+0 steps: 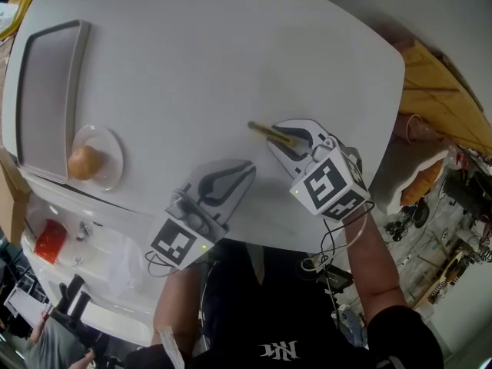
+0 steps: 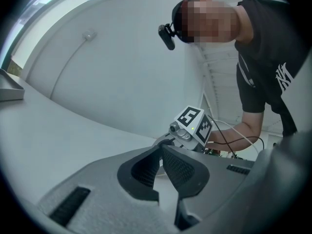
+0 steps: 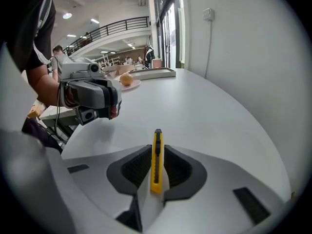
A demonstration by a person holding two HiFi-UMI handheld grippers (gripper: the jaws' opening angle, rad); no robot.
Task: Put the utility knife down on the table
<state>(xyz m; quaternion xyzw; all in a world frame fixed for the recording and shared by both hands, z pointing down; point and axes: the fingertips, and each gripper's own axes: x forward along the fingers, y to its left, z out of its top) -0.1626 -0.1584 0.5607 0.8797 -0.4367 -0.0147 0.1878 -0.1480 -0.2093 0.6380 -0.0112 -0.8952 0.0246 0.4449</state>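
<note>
1. The right gripper [image 3: 156, 152] has its jaws clenched on the utility knife [image 3: 156, 160], a yellow one with a black slider, held edge-up between the two dark pads.
2. The knife points forward along the jaws. Its front end sticks out past the jaw tips, and its rear end sits back in the gap.
3. In the head view only the knife's front end [image 1: 269, 133] shows. The rest is covered by the right gripper's body and its marker cube [image 1: 330, 184].
4. The knife is over the right-hand part of the white desk [image 1: 231, 52], near the person's side. No view shows whether it touches the desk or hangs just above it.
5. The tip is too small to tell whether the blade is out.
6. The left gripper [image 2: 161, 150] has its jaws closed together, the tips meeting with nothing between them. It is just beside the right gripper, on the person's left, low over the desk.
7. In the left gripper view the right gripper shows only as a marker cube behind the jaws, and the knife is hidden.
8. Well apart, at the desk's left end, a grey tray [image 1: 46, 91] lies flat. Just beside it a clear plate [image 1: 111, 167] carries a round orange-brown thing [image 1: 84, 161], too small to name.
</note>
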